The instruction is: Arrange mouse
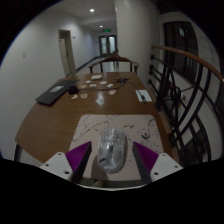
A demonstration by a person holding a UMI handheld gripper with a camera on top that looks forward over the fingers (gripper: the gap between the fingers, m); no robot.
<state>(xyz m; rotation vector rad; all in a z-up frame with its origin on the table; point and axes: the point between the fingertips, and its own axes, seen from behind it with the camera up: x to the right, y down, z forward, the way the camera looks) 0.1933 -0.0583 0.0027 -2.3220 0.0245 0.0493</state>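
At the far left of the frame a dark laptop [50, 96] lies on the long wooden table [60, 125]; nearer me, low in the frame, my left purple pad [78, 157] shows; between it and the other pad sits the mouse [109, 150], a pale, glossy, partly see-through one, resting on a white mat [120, 128] scrawled with dark lines; my claw [110, 160] looks closed around the mouse, both pads seeming to press its flanks, though I judge that rather than see it plainly; to do this step well I should keep the squeeze even, hold the mouse level, and set it down squarely on the mat before letting go; in the upper middle small white scraps [100, 85] dot the table; at the right runs a stair railing [185, 75].
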